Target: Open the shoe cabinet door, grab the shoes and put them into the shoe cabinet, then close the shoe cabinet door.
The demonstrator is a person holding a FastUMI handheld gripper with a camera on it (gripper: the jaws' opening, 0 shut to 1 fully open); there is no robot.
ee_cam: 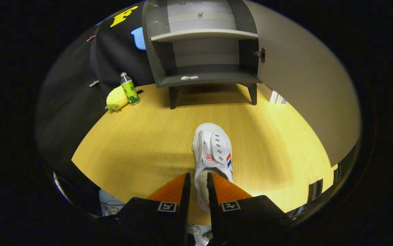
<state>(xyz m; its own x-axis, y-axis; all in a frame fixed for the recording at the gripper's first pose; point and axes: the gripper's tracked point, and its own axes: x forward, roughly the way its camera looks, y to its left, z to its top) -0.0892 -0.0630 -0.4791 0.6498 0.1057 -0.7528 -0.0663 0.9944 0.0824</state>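
Tongs (198,179) pinching white, laceless shoe (213,153) by its heel collar.

The shoe (213,155) is white, with rows of silver eyelets, a small red mark on its tongue and a red and blue stripe on its side. It lies on a counter (141,143) of yellow wood with a fine straight grain, on which a dark grey cabinet (203,51) stands with paler grey shelves and a beige door (306,89). Beside the cabinet are a yellow plush toy (116,99) with a green tuft and a bottle (129,88) with a green label.
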